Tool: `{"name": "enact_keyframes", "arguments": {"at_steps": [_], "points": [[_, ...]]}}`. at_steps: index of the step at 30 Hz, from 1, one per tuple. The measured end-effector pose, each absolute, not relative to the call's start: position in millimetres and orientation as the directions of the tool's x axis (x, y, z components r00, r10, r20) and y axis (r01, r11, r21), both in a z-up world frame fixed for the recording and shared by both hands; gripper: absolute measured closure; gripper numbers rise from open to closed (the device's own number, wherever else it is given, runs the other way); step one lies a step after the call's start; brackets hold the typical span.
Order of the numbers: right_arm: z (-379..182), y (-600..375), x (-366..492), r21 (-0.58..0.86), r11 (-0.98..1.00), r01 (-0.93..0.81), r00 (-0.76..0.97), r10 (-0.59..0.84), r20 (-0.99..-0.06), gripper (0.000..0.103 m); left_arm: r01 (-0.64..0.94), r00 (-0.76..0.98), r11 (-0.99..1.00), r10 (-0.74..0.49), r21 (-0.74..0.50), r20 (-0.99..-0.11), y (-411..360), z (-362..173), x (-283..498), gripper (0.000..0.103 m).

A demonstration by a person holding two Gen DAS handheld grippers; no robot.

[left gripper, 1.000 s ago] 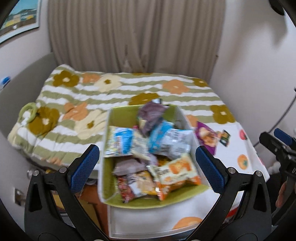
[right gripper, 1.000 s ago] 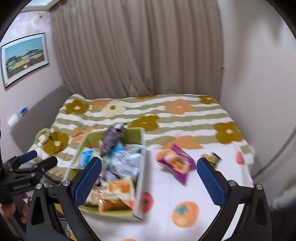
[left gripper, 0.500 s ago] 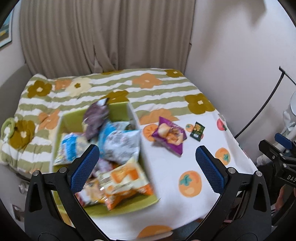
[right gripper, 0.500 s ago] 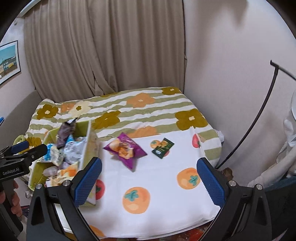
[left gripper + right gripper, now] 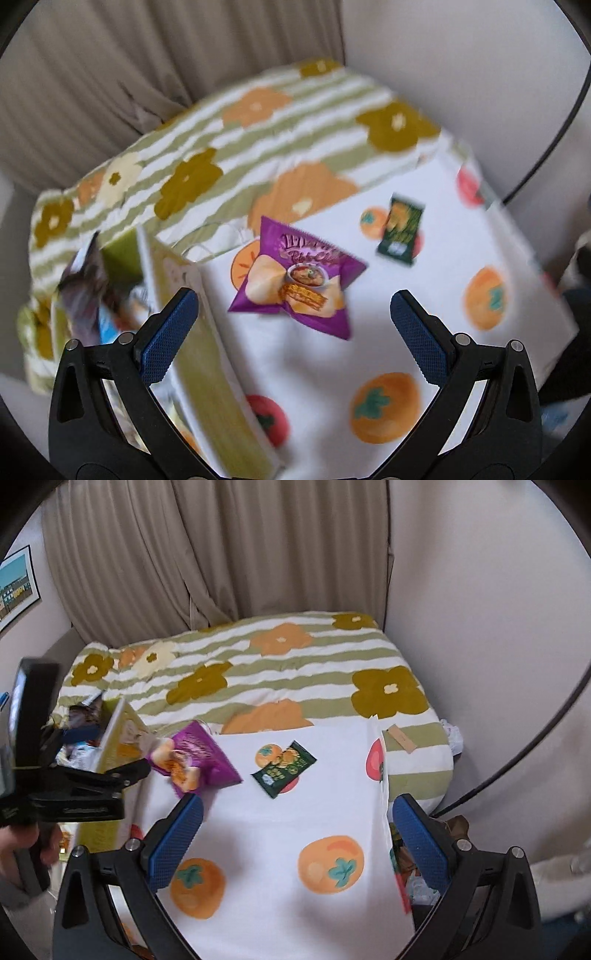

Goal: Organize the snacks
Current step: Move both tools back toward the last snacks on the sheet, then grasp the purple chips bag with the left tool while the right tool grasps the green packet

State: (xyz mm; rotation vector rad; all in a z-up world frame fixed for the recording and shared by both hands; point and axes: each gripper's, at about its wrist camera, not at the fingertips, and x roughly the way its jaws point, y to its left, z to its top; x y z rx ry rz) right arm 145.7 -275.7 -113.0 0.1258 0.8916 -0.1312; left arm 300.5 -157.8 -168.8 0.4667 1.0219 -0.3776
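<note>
A purple chip bag [image 5: 295, 280] lies on the white fruit-print cloth [image 5: 369, 332], straight ahead of my open left gripper [image 5: 293, 295], which hovers above it with nothing between its fingers. A small dark green packet [image 5: 400, 230] lies to the bag's right. The green box [image 5: 207, 369], holding several snack packs, stands at the left with its wall beside my left finger. In the right wrist view, the purple bag [image 5: 195, 760] and green packet [image 5: 284, 770] lie beyond my open, empty right gripper [image 5: 298, 799]. The box [image 5: 110, 738] is at the far left.
A striped floral quilt [image 5: 295, 657] covers the bed behind the cloth, with curtains and a wall beyond. A hand [image 5: 22, 845] holds the left gripper at the left edge. The cloth's right edge [image 5: 384, 794] drops off to clutter below. A black cable [image 5: 535, 746] curves along the right.
Both views have swung right, away from the box and toward the cloth. My left gripper has come closer to the purple bag. Both grippers stay open.
</note>
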Motion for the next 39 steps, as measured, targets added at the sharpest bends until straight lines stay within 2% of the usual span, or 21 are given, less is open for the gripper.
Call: {"name": "enact_keyframes", "arguments": {"at_steps": [5,12,23,25,27,28,30,37,39], "points": [[-151,-296,184,0.088,0.979,0.186,0.582,-0.038,-0.812,0.001,0.539,0.356,0.822,-0.023,0.185,-0.934,-173,-214,343,0.000],[-201,-304,232,0.153,0.959,0.237,0.538,0.002,-0.843,0.001,0.537,0.272,0.826,0.024,0.172,-0.962,-177,-253,373,0.000],[-249,-297,277,0.153,0.952,0.267,0.488,0.004,-0.873,0.001,0.526,0.178,0.846,-0.015,0.082,-0.984,-182,-284,395,0.001],[-255,-297,280,0.153,0.948,0.279,0.482,0.000,-0.876,0.001,0.523,0.158,0.850,-0.029,0.059,-0.987,-182,-290,395,0.007],[-260,-297,282,0.155,0.944,0.292,0.475,-0.003,-0.880,0.001,0.527,0.153,0.848,-0.030,0.056,-0.988,-184,-294,392,0.009],[-262,-298,283,0.154,0.942,0.298,0.470,-0.004,-0.883,0.001,0.532,0.148,0.845,-0.036,0.048,-0.988,-185,-295,391,0.015],[-266,-297,286,0.150,0.940,0.308,0.466,-0.012,-0.885,0.001,0.534,0.135,0.845,-0.055,0.026,-0.989,-186,-295,388,0.020],[-277,-296,294,0.154,0.927,0.343,0.452,-0.020,-0.892,0.002,0.497,0.144,0.868,-0.083,-0.001,-0.986,-177,-291,385,0.025],[-281,-292,295,0.139,0.927,0.347,0.446,-0.033,-0.894,0.006,0.470,0.142,0.883,-0.077,-0.001,-0.987,-172,-291,385,0.025]]}}
